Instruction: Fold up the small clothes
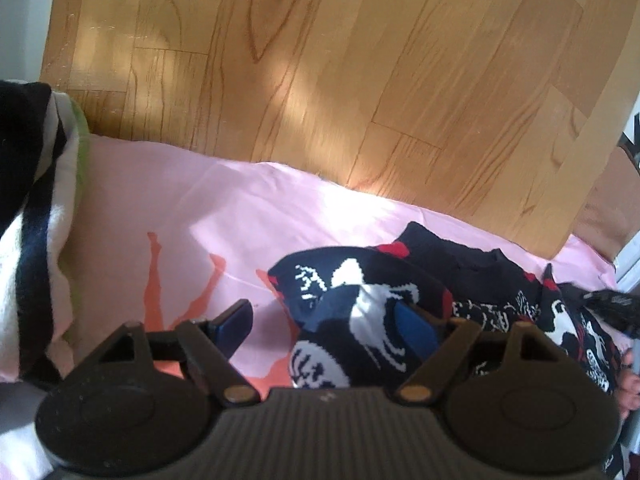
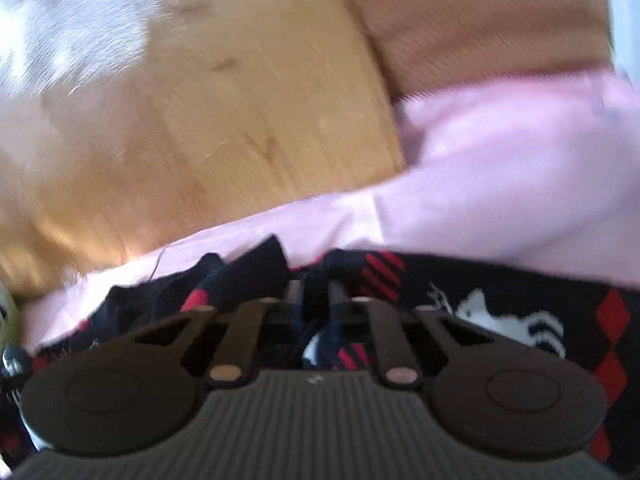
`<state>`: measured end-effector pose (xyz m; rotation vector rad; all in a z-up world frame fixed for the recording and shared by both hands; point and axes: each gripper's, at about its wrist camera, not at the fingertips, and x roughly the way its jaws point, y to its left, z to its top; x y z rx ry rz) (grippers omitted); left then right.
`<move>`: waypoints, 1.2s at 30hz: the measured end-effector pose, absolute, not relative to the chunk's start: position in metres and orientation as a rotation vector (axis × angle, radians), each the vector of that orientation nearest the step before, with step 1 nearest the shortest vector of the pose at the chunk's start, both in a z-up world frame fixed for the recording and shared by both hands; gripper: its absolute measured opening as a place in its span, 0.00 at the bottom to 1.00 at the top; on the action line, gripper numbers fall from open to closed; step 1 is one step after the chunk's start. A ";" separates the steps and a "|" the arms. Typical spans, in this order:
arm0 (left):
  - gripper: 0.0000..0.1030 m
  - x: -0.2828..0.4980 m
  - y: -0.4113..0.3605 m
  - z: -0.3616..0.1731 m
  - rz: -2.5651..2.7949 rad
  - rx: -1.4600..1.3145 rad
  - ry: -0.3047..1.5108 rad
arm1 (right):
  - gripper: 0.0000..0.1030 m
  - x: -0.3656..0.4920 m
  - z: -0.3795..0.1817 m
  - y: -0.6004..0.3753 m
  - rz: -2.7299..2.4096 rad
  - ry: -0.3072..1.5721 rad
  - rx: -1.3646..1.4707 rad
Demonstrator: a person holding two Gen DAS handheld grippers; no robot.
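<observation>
My left hand-held gripper (image 1: 324,324) stands wide open with nothing pressed between its blue pads (image 1: 234,326); one pad hangs over the pink sheet (image 1: 168,200), the other over the near end of the sock (image 1: 352,320), a dark knit with white figures and red patches. So the sock lies ahead and to the right of that gripper's centre line, spreading away toward the right edge of the left view, where the tip of my other gripper shows. Its long axis runs roughly across the view, left to right, along the sheet's edge by the wood floor (image 1: 320,60). My right hand-held gripper (image 2: 316,300) is shut, the fingers drawn close together, and dark fabric with red stripes bunches right at and under them; the right view is blurred, so I judge it pinches the sock (image 2: 500,320) but cannot swear the pads bite cloth. That hand is the nearer one, already on the sock at its right portion, while my left sits just at the opposite end, only half over it. For a fold I would need the left jaws shifted right so both pads straddle that near end. A striped pile of other clothes (image 1: 36,220) sits well apart at the left.
</observation>
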<state>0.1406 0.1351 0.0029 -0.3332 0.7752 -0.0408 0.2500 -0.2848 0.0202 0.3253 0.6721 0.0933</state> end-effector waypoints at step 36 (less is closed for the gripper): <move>0.46 0.158 0.063 -0.008 -0.062 -0.084 0.713 | 0.23 -0.025 0.008 -0.547 -0.492 0.458 0.998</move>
